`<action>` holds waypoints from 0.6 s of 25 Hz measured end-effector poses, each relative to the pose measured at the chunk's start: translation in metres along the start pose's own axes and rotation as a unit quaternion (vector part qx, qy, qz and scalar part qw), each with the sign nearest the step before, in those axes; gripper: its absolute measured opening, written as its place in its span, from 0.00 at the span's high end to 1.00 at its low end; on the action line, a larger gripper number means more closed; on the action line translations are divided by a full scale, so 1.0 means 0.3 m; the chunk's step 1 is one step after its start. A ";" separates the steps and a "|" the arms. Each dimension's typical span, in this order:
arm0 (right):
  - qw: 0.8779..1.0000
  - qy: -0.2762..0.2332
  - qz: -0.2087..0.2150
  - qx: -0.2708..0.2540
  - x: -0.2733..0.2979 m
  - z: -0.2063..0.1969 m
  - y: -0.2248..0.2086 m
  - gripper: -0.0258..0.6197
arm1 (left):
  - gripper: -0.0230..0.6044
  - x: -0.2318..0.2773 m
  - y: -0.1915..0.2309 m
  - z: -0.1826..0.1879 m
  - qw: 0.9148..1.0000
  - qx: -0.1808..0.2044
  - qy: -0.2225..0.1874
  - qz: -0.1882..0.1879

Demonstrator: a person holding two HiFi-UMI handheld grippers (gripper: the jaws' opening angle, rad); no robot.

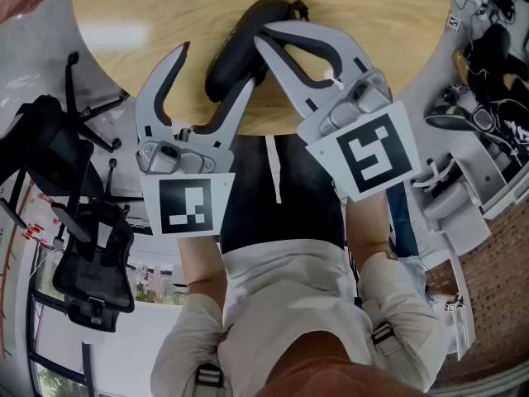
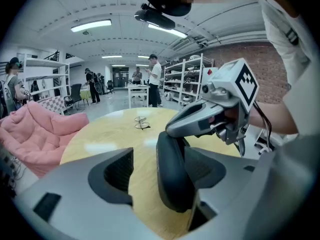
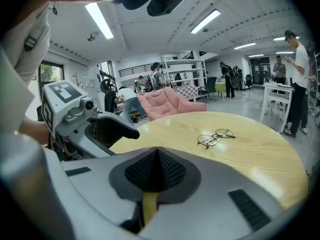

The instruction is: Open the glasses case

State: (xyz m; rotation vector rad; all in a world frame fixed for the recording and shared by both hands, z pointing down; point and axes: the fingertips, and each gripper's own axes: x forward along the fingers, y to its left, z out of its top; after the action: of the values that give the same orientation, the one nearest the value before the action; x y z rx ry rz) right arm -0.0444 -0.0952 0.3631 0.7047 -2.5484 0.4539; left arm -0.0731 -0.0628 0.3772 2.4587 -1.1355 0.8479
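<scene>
From above, the black glasses case (image 1: 244, 52) lies at 12 o'clock on the round wooden counter (image 1: 372, 7), slanting from its far end at 1 o'clock down to a near end at 7 o'clock. The left tool (image 1: 216, 64) is spread wide around that near end. The left gripper view makes the fit plain: the case stands between the jaws, pressed against the right-hand pad, with bare counter showing between it and the left-hand pad. The right tool (image 1: 263, 38) reaches in from 4 o'clock and its tip touches the case's side. The right gripper view shows its two pads pressed together with nothing between them, only a sliver of counter below. Both gripper views also show something the head view does not: a pair of wire-rimmed glasses (image 3: 216, 137) lying open on the counter well beyond the case, at 12 o'clock from the left tool and 1 o'clock from the right. A pink cushion (image 2: 35, 134) sits off the counter's edge at 9 o'clock in the left gripper view. The case looks closed, and its inside cannot be seen.
</scene>
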 end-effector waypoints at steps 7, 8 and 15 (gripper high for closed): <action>0.999 0.022 0.001 -0.027 -0.002 -0.008 0.009 0.93 | 0.65 0.052 -0.020 -0.009 0.998 0.047 0.031 -0.008; 0.999 0.022 0.000 -0.029 -0.008 -0.008 0.011 0.93 | 0.70 0.052 -0.022 -0.009 0.999 0.042 0.029 -0.009; 0.998 0.048 0.007 -0.035 -0.031 -0.060 0.047 0.93 | 0.73 0.058 -0.015 -0.012 0.999 0.029 0.026 -0.013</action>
State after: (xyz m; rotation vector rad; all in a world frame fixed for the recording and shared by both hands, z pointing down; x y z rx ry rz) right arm -0.0391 -0.0724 0.3707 0.6240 -2.4672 0.3906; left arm -0.0621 -0.0684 0.3908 2.4760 -1.0741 0.9447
